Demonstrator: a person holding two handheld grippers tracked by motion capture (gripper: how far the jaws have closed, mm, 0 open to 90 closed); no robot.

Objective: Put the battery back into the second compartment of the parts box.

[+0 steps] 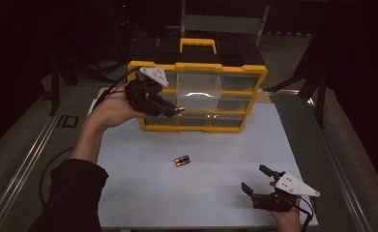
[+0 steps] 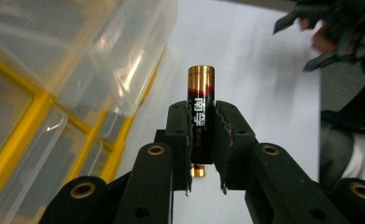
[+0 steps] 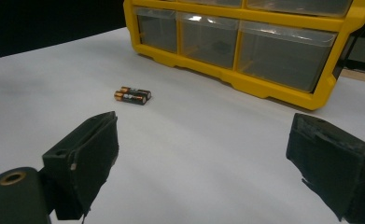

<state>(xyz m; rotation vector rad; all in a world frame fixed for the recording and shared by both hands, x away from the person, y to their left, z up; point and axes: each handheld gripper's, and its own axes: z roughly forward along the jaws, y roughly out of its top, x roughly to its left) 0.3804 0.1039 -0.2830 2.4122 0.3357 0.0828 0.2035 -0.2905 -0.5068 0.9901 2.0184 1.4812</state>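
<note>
Left gripper (image 2: pixel 201 140) clamping battery (image 2: pixel 200 109) (by organizer (image 1: pixel 196 96)), right gripper (image 3: pixel 203 163) agape

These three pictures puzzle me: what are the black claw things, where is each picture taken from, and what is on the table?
A person holds a hand-operated gripper in each hand. The high view looks down on the white table. The other two pictures come from cameras riding on the grippers.

The left gripper is shut on a battery, raised beside the yellow drawer organizer, where one clear drawer stands pulled out. The right gripper rests open near the table's front edge. Two more batteries lie side by side mid-table.
</note>
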